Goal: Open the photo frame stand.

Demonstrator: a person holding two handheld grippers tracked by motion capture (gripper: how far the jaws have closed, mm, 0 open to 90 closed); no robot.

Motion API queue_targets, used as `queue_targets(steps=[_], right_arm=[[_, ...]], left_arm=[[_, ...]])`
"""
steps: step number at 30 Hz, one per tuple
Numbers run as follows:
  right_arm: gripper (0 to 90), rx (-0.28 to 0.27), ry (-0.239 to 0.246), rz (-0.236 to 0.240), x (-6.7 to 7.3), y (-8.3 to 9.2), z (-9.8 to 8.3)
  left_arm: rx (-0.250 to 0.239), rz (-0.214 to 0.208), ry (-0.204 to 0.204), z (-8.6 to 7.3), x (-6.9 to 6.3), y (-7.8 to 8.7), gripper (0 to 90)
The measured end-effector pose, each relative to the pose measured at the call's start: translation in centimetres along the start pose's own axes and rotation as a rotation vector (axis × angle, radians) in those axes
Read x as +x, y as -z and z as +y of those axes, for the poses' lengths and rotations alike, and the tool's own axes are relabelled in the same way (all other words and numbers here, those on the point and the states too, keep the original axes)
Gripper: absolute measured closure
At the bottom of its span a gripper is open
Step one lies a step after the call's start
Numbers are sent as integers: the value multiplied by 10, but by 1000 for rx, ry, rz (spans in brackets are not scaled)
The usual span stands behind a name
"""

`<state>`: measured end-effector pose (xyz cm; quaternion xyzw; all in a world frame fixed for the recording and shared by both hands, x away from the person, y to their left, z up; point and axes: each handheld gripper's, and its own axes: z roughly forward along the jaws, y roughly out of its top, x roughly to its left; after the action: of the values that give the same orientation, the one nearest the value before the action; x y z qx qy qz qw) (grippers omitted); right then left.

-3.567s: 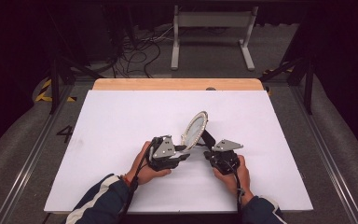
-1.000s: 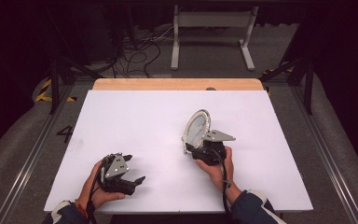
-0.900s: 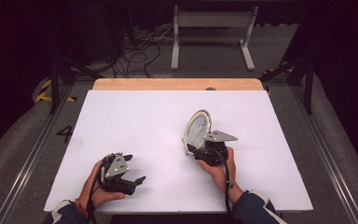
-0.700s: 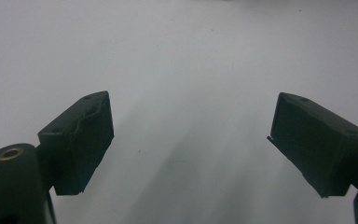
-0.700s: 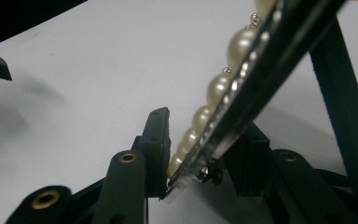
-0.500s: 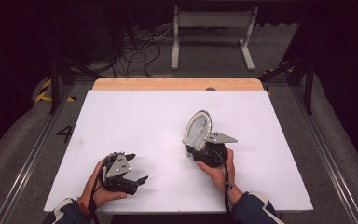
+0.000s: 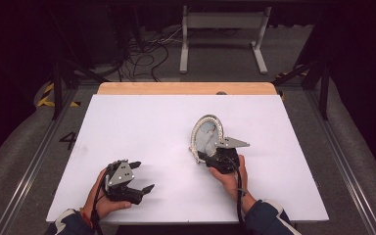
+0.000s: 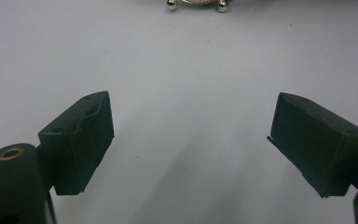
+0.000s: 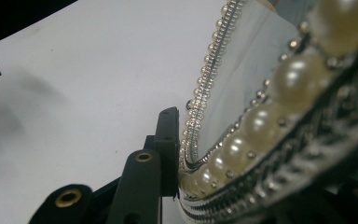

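Right gripper [image 7: 206,157] jaws just closing, clamped on oval pearl-rimmed picture frame [image 7: 207,135]; left gripper [image 7: 138,176] wide, empty, near-left on worktop [image 7: 142,122].

text: "4" | on: floor [image 7: 54,147] left of table [image 7: 142,122] | else: none legible

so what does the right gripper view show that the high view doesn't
Right gripper view: the frame's pearl beads up close and a jaw pad pressed on its rim; the jaws have just been closing. High view: the left gripper open and apart, both hands, the floor. Both: the oval picture frame and the white table.
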<state>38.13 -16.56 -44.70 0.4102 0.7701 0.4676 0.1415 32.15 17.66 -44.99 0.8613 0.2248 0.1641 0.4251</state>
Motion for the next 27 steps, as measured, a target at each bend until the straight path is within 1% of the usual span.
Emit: queue_targets(steps=[3,5,8,11,14,16,19,20,21,23,24,27], right_arm=[[737,10,8,20,-2,1,1],[749,18,6,30,-3,1,1],[769,29,7,58,-6,3,1],[777,41,6,93,-9,5,1],[779,53,7,103,-10,7,1],[778,57,11,102,-10,8,1],[771,59,21,87,-8,9,0],[750,59,22,81,-8,9,0],[750,59,22,81,-8,9,0],[703,56,26,64,-7,11,0],[701,58,25,48,-6,14,-2],[710,53,37,43,-4,18,-4]], left_arm=[[0,-12,3,0,0,0,139],[-16,-26,21,0,1,1,143],[-24,-26,36,0,3,2,144],[-12,-21,30,0,3,0,144],[-6,-15,22,1,2,-1,144],[-6,-15,20,1,2,-1,144],[-6,-10,20,3,4,-4,145],[-6,-11,22,3,4,-4,145],[-6,-8,24,4,5,-6,145],[-7,-9,27,6,7,-8,145],[-6,-11,25,7,7,-10,146],[1,-7,13,11,10,-18,146]])
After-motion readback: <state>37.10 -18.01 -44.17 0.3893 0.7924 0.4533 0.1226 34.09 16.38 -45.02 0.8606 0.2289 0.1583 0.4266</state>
